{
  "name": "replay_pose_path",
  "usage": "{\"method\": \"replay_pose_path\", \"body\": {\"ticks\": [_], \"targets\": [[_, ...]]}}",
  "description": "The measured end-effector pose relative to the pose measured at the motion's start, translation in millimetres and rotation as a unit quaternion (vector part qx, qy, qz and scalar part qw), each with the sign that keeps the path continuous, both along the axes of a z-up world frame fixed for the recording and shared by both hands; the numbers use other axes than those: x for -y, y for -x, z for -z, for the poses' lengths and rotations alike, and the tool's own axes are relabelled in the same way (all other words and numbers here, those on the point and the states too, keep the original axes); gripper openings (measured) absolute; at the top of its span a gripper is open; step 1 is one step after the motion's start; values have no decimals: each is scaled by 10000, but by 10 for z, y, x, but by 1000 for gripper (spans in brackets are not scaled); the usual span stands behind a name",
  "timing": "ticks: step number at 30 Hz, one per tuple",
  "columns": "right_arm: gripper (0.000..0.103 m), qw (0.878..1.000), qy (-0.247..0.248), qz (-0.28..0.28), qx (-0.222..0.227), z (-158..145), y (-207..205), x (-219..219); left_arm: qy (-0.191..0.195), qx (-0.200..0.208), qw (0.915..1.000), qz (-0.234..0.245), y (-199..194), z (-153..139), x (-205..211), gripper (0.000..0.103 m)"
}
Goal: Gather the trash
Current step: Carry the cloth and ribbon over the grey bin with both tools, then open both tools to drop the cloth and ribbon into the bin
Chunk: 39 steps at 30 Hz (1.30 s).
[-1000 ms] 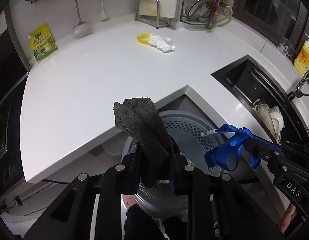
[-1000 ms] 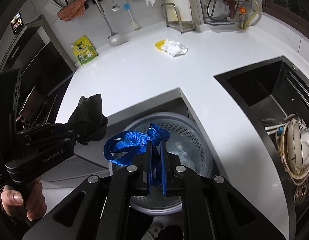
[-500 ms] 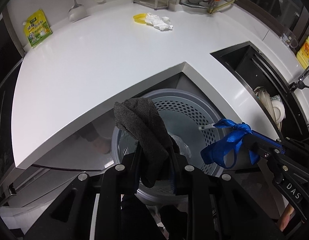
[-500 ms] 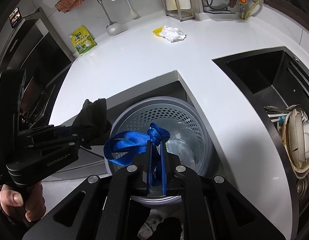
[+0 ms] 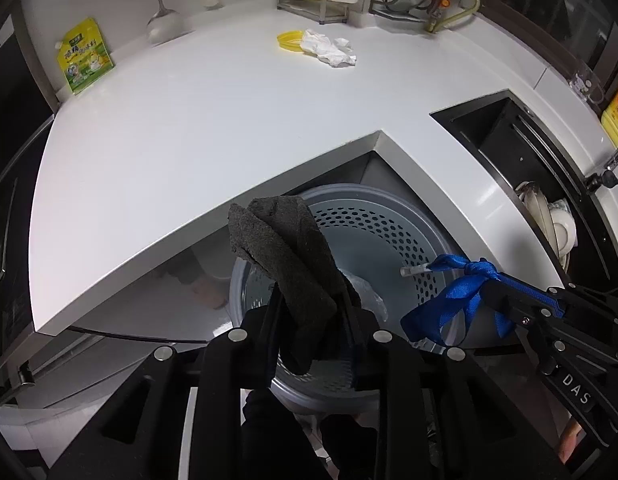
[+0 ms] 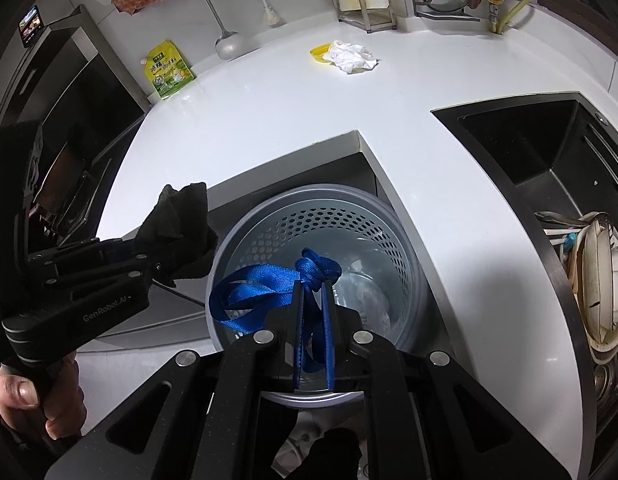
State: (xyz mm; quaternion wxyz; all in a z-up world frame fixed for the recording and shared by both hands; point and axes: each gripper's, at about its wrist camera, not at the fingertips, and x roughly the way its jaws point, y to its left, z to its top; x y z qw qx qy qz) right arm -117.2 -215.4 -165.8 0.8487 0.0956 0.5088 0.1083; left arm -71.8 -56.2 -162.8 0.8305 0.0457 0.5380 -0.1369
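My left gripper (image 5: 311, 300) is shut on a dark grey cloth (image 5: 283, 248) and holds it over the rim of a grey perforated trash bin (image 5: 373, 220) on the floor inside the counter's corner. My right gripper (image 6: 313, 284) is shut on a knotted blue ribbon (image 6: 261, 288) above the same bin (image 6: 321, 208). Each gripper shows in the other's view, the right one (image 5: 489, 292) and the left one (image 6: 169, 264). A crumpled white tissue (image 5: 329, 46) and a yellow lid (image 5: 289, 38) lie at the back of the white counter (image 5: 189, 128).
A black sink (image 6: 541, 152) with stacked dishes (image 6: 597, 276) is to the right. A green-yellow pouch (image 5: 83, 60) leans on the back wall. A ladle, a brush and racks stand along the wall. A dark oven front (image 6: 69, 120) is at the left.
Both grippers have drawn back from the counter and moved over the bin, which now shows more fully beneath them. Both still hold their items.
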Motion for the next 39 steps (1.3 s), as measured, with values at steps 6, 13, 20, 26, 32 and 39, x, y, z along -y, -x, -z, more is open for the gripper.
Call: {"method": "replay_pose_path", "body": {"ticks": [6, 13, 20, 26, 32, 39], "targets": [[13, 10000, -41, -8, 43, -16, -10, 9, 7, 19, 10000, -52, -28, -24, -13, 36], [41, 9998, -59, 91, 141, -54, -21, 60, 18, 185, 9997, -150, -41, -96, -41, 65], [41, 9999, -87, 93, 116, -40, -41, 83, -13, 197, 9996, -206, -62, -103, -54, 71], [52, 9998, -65, 138, 114, -19, -64, 103, 52, 165, 9995, -277, -106, -95, -91, 79], [56, 9997, -72, 195, 119, -18, -124, 143, 65, 225, 9991, -343, -166, -123, -124, 82], [59, 9995, -83, 225, 197, -72, -262, 153, 20, 398, 9985, -382, -271, -220, -171, 88]]}}
